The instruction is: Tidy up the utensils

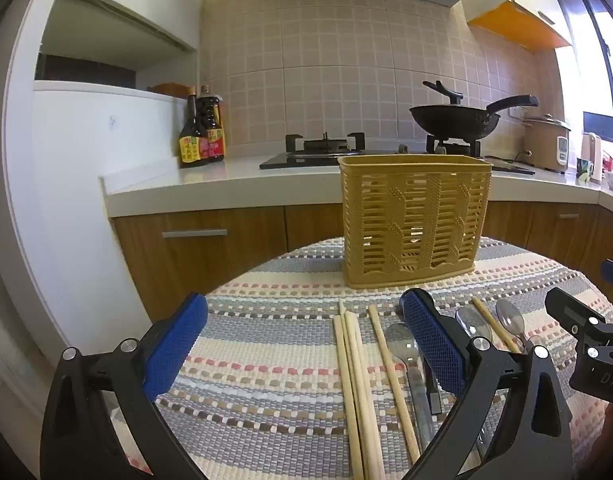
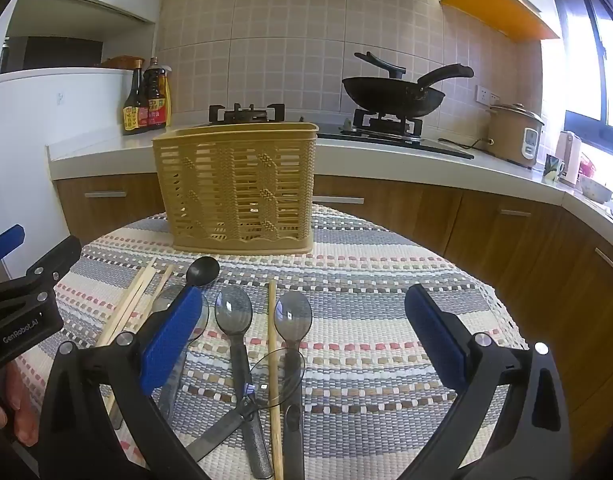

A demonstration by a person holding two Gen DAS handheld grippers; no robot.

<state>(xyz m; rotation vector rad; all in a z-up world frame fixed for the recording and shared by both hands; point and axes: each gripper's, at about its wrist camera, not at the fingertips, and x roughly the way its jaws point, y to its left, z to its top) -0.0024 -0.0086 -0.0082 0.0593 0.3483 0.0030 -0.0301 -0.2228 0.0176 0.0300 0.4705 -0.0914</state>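
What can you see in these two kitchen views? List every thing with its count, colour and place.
Basket: one, tan slatted plastic, upright at the table's far side.
Chopsticks: several, pale wood, flat on the cloth, left of the spoons.
Spoons: at least three clear with dark handles, one black, before the basket.
Tablecloth: one, woven stripes, over the table.
Wok: one, black, on the right burner.
Sauce bottles: at least two, dark, left on the counter.
Rice cooker: one, beige, right on the counter.
Left gripper: black, blue pads, open over the chopsticks.
Right gripper: same, open over the spoons.
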